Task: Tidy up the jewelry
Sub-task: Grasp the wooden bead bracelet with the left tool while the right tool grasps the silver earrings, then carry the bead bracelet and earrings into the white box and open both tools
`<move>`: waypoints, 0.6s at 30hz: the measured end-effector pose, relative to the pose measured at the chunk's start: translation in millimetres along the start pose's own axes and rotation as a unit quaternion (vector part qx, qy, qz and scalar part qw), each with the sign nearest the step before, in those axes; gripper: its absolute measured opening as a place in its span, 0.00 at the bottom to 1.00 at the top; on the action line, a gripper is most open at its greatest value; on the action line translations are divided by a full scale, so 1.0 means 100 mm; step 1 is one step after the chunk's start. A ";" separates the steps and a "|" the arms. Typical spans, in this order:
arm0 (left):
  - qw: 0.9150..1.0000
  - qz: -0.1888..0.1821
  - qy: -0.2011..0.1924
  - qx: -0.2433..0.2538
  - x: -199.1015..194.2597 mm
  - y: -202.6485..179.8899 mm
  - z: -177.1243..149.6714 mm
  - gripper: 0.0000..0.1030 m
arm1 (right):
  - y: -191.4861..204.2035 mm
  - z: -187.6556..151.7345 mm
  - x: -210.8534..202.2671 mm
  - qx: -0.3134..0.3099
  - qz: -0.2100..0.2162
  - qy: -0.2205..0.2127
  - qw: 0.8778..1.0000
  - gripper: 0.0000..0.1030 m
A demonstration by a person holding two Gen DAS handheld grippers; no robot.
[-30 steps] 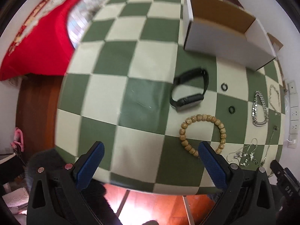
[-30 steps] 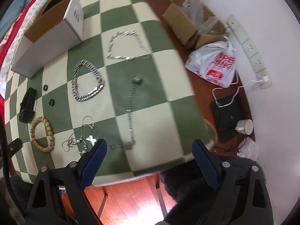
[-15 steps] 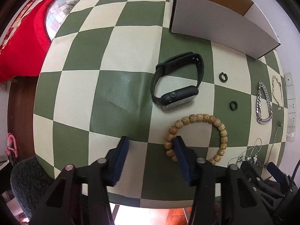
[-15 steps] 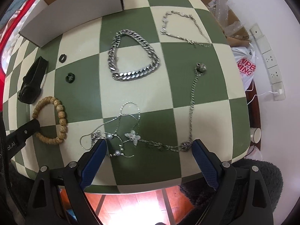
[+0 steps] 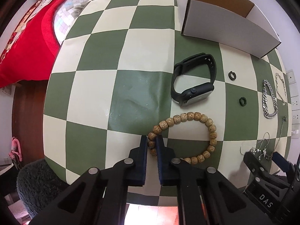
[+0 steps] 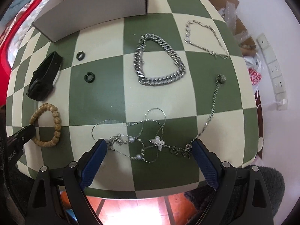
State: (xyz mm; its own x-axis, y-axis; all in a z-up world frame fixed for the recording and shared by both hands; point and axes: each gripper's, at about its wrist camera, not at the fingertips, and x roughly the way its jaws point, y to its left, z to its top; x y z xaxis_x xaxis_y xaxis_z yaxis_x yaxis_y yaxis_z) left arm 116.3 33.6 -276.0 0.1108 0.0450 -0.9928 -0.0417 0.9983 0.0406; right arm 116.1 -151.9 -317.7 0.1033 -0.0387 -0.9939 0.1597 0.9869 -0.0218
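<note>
I see a counter (image 5: 131, 97) covered in a checkerboard of olive green and cream squares. On it lies a bracelet of tan wooden beads (image 5: 189, 116) speckled with dark dots, a black watch (image 5: 195, 93) with a grey face, and two small black rings (image 5: 232, 75). A thick curb chain (image 6: 159, 78) and the finer necklaces (image 6: 142, 146) are silver, one with a silver butterfly charm (image 6: 157, 140) and pale pearl-like beads. The open box (image 5: 225, 28) is white outside and cardboard brown inside. My fingers (image 6: 93, 159) carry blue textured pads on black frames. Beside the counter lies a bright red blanket (image 5: 28, 52).
</note>
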 end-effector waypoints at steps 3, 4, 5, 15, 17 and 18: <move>1.000 0.001 -0.005 0.001 0.01 0.02 -0.02 0.06 | 0.06 -0.01 -0.11 -0.024 0.002 -0.030 0.999 0.54; 1.000 0.002 -0.006 0.001 0.00 0.03 -0.01 0.06 | 0.12 -0.02 -0.16 -0.029 0.000 -0.035 0.999 0.15; 1.000 0.003 -0.008 0.002 0.01 -0.02 0.04 0.06 | 0.13 -0.02 -0.18 -0.031 0.002 -0.031 0.999 0.14; 0.999 -0.023 -0.047 0.005 -0.49 -0.13 0.08 0.06 | -0.27 -0.02 -0.67 0.045 0.084 -0.073 0.993 0.06; 0.998 -0.030 -0.057 0.006 -0.61 -0.12 0.08 0.06 | -0.35 0.02 -0.79 0.050 0.093 -0.086 0.991 0.06; 0.997 -0.035 -0.063 0.006 -0.69 -0.12 0.08 0.06 | -0.42 0.08 -0.84 0.052 0.098 -0.090 0.990 0.06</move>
State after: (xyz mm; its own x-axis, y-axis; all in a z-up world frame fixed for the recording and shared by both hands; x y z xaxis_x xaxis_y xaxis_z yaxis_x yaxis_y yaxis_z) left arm 117.5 18.9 -207.0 0.2363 -0.0209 -0.9715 -0.0180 0.9995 -0.0258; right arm 108.2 -191.6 -232.6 0.3149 0.1153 -0.9421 0.2192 0.9569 0.1904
